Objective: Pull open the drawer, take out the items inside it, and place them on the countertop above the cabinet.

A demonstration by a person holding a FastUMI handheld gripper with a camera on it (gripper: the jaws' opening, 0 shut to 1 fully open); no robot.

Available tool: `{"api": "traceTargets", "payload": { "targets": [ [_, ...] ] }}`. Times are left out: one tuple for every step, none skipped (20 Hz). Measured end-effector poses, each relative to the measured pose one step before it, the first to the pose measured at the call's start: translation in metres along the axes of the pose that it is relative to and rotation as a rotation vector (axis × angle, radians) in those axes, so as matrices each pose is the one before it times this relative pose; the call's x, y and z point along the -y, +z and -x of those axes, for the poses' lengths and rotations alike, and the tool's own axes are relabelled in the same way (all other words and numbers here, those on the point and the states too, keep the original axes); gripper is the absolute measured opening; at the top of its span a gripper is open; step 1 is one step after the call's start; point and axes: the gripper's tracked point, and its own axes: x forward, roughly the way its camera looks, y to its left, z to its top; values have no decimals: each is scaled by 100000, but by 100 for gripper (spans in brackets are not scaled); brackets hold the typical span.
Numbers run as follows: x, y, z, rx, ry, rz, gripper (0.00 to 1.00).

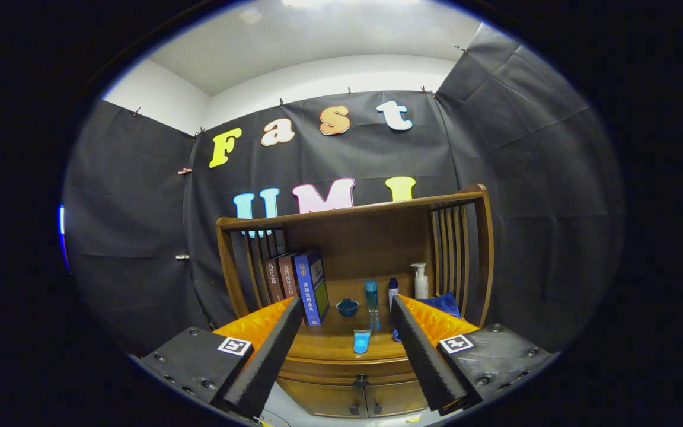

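Wooden cabinet (353,279) countertop carries a blue tube (361,341) at its front edge above the closed drawer (360,372), fitting start or finish; gripper (347,353) spread wide, empty.

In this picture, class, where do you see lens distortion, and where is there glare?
Gripper view: the fisheye bows the cabinet's top rail into a curve; the ceiling light blows out white; the countertop reflects the blue tube; the gripper has its jaws open, holding nothing.

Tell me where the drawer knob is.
In the gripper view the drawer knob sits between the open fingers, on the shut drawer under the countertop, below the blue tube.
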Motion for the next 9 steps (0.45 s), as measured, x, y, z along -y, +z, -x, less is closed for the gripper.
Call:
{"api": "traceTargets", "payload": {
  "targets": [
    [-107, 116, -16, 78, 231, -74, 99],
    [16, 1, -41, 155, 55, -112, 99],
    [-34, -32, 33, 106, 240, -82, 99],
    [-17, -20, -39, -20, -63, -36, 99],
    [31, 4, 14, -38, 94, 20, 99],
    [-24, -7, -11, -67, -113, -14, 99],
    [-4, -5, 26, -212, -27, -62, 99],
    [58, -20, 51, 18, -84, -91, 99],
    [-4, 23, -32, 92, 54, -162, 99]
  ]
}}
